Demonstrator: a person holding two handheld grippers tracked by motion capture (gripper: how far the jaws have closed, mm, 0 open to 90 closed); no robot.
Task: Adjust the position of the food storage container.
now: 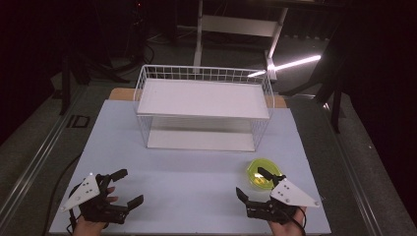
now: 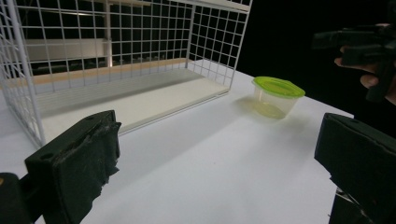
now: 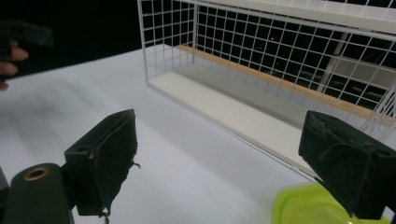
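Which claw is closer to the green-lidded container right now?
The right claw: the green-lidded container sits just beyond its upper jaw. The left claw is open across the table, far from it.

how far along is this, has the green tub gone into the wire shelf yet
Nothing looks done. The green-lidded tub sits on the table in front of the white wire shelf, whose tiers are bare. Nothing is in hand: the left hand-held gripper and right hand-held gripper are open, the right nearest the tub. Grasping and any placing remain.
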